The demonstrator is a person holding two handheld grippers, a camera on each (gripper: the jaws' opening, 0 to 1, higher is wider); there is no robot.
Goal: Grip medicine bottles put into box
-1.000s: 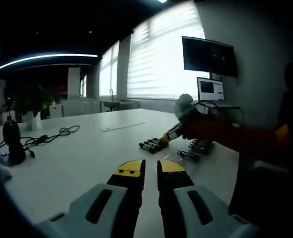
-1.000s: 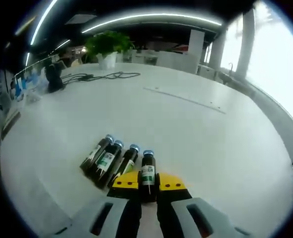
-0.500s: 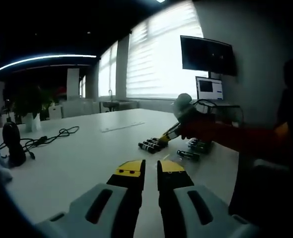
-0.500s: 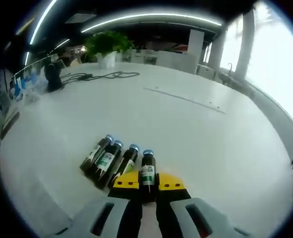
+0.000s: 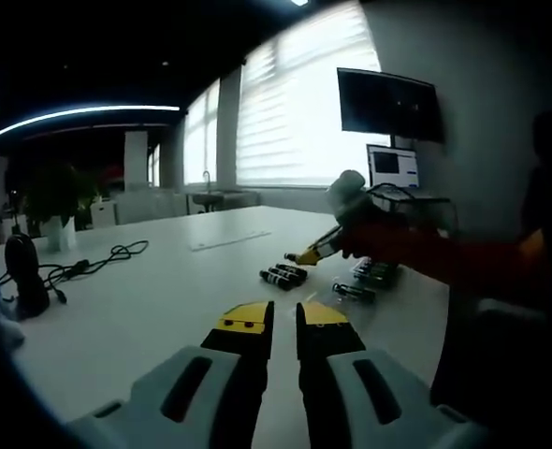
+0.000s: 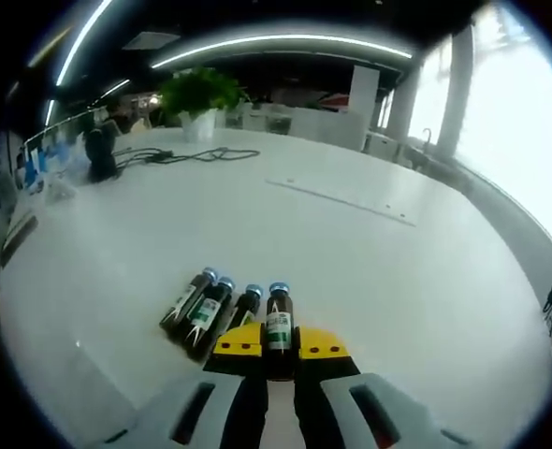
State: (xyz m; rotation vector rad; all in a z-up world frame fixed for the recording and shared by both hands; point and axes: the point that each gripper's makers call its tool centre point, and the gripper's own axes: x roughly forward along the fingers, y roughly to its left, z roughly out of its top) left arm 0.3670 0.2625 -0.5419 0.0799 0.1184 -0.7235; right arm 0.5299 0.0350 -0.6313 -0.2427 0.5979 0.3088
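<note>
Two yellow-tipped jaws of the right gripper (image 6: 278, 342) are clamped on one medicine bottle (image 6: 277, 323), blue cap pointing away, its lower body hidden between the jaws. Three more bottles (image 6: 206, 301) lie side by side on the white counter (image 6: 370, 262), just left of the held one. In the left gripper view, the left gripper (image 5: 283, 323) hovers over the counter with its jaws nearly together and nothing between them. Farther off, the right gripper (image 5: 306, 255) shows above the bottles lying on the counter (image 5: 281, 276), with more bottles (image 5: 353, 292) near a dim, hard-to-read container (image 5: 377, 273) at the counter's edge. The person's sleeve (image 5: 444, 257) is dark and blurred.
</note>
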